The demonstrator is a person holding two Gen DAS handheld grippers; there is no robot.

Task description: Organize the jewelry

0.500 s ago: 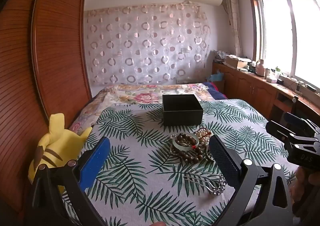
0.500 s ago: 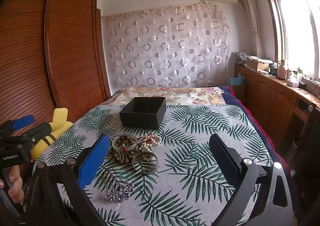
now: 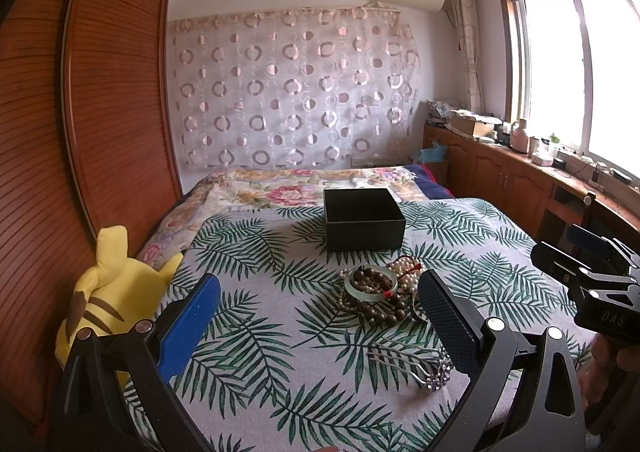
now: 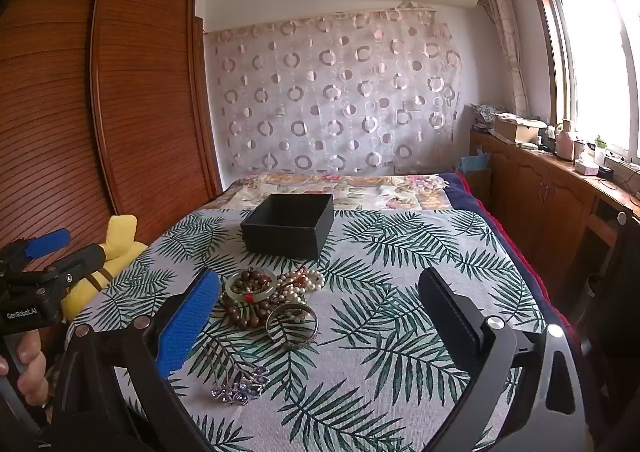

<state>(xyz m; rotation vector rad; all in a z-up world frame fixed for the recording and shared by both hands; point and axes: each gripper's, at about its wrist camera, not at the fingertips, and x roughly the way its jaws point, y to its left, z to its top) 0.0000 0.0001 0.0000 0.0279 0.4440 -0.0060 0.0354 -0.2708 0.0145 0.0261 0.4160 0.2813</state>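
Both tongs stand wide open and empty: the left gripper (image 3: 320, 312) and the right gripper (image 4: 320, 312) hang over the near end of the leaf-print cover (image 4: 400, 272). Taking the black box (image 4: 289, 226) as the landmark, nearest of all on the near side is the hair comb (image 4: 240, 392), a stiff metal piece with thin prongs and a jewelled head; its prongs look the safest place to pinch, since the stones may be fragile. Closer to the box lies the metal bangle (image 4: 292, 326), rigid and probably slippery, best taken across its rim. Just in front of the box sits the pale jade-like bangle (image 4: 251, 286), hard but likely brittle, resting on the dark wooden beads (image 4: 244, 312), with the pearl strand (image 4: 300, 284) beside it. Both strands are limp and will sag, so grip a bunched part. The box is open and looks empty
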